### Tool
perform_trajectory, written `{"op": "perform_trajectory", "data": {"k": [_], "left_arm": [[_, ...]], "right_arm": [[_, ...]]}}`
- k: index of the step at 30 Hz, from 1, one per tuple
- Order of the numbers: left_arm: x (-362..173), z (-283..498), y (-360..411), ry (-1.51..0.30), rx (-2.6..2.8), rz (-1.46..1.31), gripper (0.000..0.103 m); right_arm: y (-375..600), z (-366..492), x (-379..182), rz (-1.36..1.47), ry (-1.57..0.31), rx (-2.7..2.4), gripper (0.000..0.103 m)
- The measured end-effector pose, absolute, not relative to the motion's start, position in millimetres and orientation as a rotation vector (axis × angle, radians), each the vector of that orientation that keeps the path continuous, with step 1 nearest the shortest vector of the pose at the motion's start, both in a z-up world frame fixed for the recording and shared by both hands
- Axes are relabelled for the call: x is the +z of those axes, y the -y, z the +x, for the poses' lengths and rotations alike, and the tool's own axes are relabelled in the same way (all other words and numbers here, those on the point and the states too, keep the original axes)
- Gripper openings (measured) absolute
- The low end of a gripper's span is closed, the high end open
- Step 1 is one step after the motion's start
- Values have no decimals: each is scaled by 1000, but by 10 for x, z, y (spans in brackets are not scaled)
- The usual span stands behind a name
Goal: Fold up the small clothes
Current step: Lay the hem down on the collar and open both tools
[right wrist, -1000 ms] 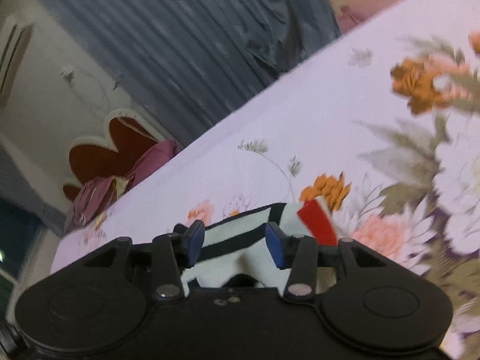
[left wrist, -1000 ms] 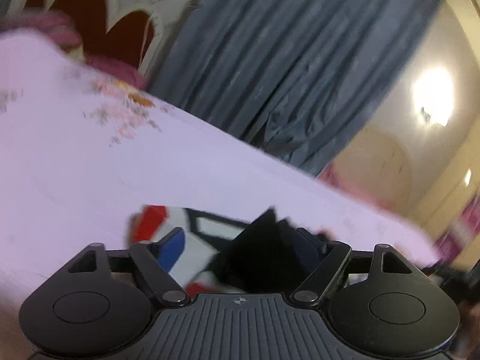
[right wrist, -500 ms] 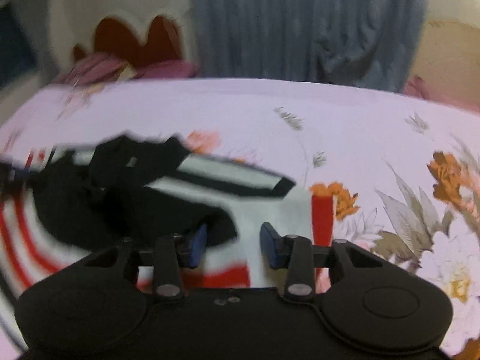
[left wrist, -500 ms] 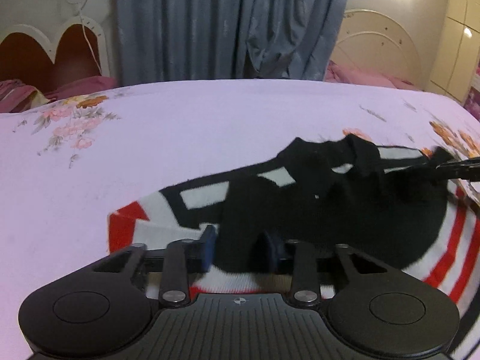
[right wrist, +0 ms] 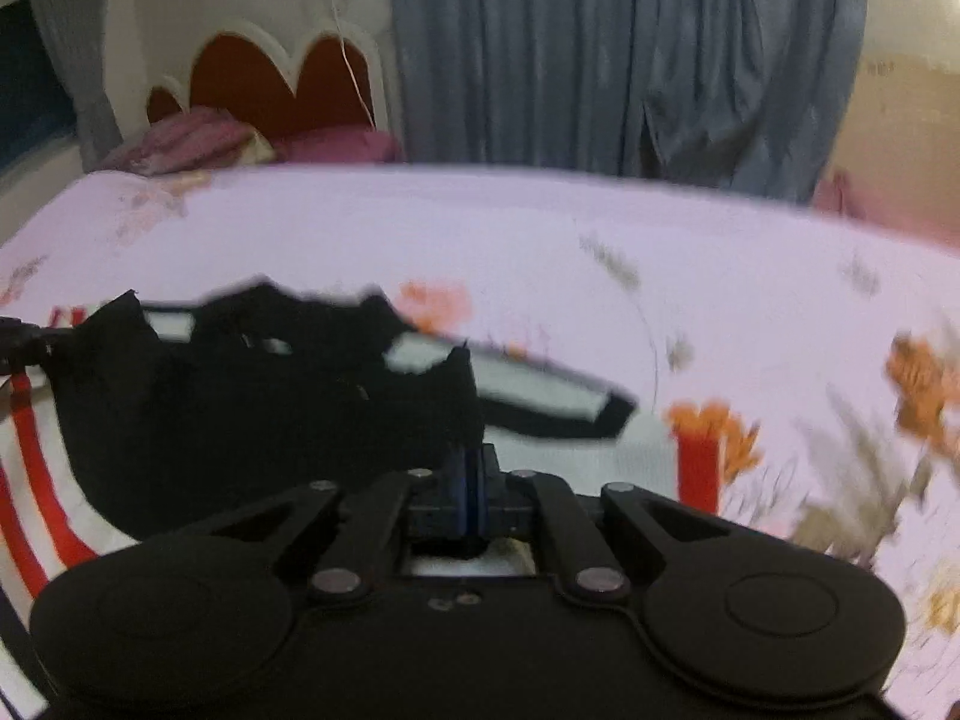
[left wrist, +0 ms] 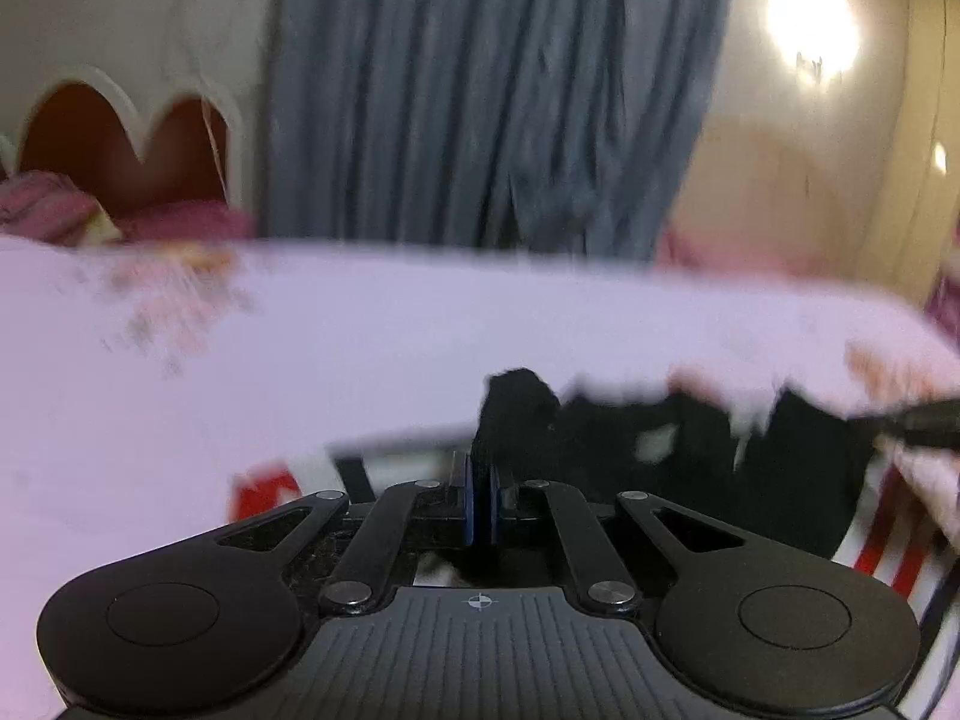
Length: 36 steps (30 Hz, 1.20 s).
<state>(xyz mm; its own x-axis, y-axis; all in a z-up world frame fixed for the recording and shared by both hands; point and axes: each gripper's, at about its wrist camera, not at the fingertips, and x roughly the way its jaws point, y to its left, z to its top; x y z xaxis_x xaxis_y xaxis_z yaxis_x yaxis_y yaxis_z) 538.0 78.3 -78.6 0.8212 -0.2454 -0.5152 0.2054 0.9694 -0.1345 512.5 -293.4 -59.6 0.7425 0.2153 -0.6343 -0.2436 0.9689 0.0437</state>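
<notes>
**Grippers pinch the black garment's edge on the bed**

Fabric is caught at both ends. In the left wrist view, the left gripper (left wrist: 479, 483) has just finished closing: its blue pads (left wrist: 468, 501) stand pressed together with a tuft of the black garment (left wrist: 648, 450) rising straight up out of them. To the left of that gripper lies bare lilac bedsheet (left wrist: 240, 408), with a red-and-white striped cloth (left wrist: 264, 489) showing just beside its left finger. To its right the black garment stretches away in a sagging band, lifted a little off the striped cloth beneath, towards the dark tip of the other tool at the far right edge. The whole view is motion-blurred, so how much fabric the pads hold cannot be told.

In the right wrist view, the black garment spreads out to the left of the right gripper (right wrist: 470, 477), lying over the striped cloth, whose red stripes show at the lower left. The right gripper has also just been closing, and its pads now meet with a peak of black fabric clamped between them. Just beyond and to the right of it runs a white panel with a black border. Further right the bedsheet carries orange flower prints (right wrist: 714, 426). Ahead of both grippers stand a grey-blue curtain (right wrist: 630, 54) and a red scalloped headboard (right wrist: 270, 84).
</notes>
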Motion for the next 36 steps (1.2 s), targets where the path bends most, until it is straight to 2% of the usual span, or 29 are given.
{"op": "perform_trajectory", "data": {"k": [2,4,7,13,14,15,16,17,18,19,20,21,23,25,30,32,34,36], "left_arm": [[-761,5411,-856,-543,-186,-75,4],[-885,5564,-877,-601,-113,-60,4],[-1271,5753,-756,-716,-43,4,4],[-1291,5704,-690,-690,-33,38,4],[-1275,5714,-711,-698,-42,34,4],[-1265,5720,-720,-707,-47,31,6],[-1254,5722,-719,-713,-45,30,16],[-1225,5721,-710,-719,-37,38,24],[-1193,5711,-680,-722,-41,53,46],[-1132,5682,-642,-710,-41,61,68],[-1045,5604,-578,-657,-7,75,73],[-972,5543,-525,-610,22,86,76],[-849,5407,-344,-532,14,79,76],[-821,5358,-116,-519,-96,65,76],[-1116,5409,350,-634,-246,160,76],[-1258,5398,229,-669,-203,187,79],[-1315,5348,-82,-676,-146,131,90],[-1339,5276,-374,-679,-135,75,90]], "right_arm": [[3019,5095,-506,-17,-640,210,3],[3112,5166,-566,-7,-639,131,3],[3227,5385,-909,55,-768,59,3],[3280,5393,-947,77,-749,38,2],[3280,5398,-934,75,-747,34,8],[3273,5396,-910,76,-741,27,20],[3268,5378,-866,83,-729,22,30],[3261,5351,-830,99,-715,31,52],[3248,5318,-783,119,-697,54,56],[3191,5283,-740,121,-682,64,54],[3110,5222,-683,115,-667,66,49],[3023,5191,-634,103,-644,62,43],[2809,5144,-565,64,-595,69,42],[2561,5215,-594,61,-633,169,36],[2002,5349,-848,-67,-753,303,39],[2081,5374,-928,-54,-795,308,38],[2300,5330,-915,-53,-767,215,35],[2608,5255,-916,-84,-755,47,34]]}}
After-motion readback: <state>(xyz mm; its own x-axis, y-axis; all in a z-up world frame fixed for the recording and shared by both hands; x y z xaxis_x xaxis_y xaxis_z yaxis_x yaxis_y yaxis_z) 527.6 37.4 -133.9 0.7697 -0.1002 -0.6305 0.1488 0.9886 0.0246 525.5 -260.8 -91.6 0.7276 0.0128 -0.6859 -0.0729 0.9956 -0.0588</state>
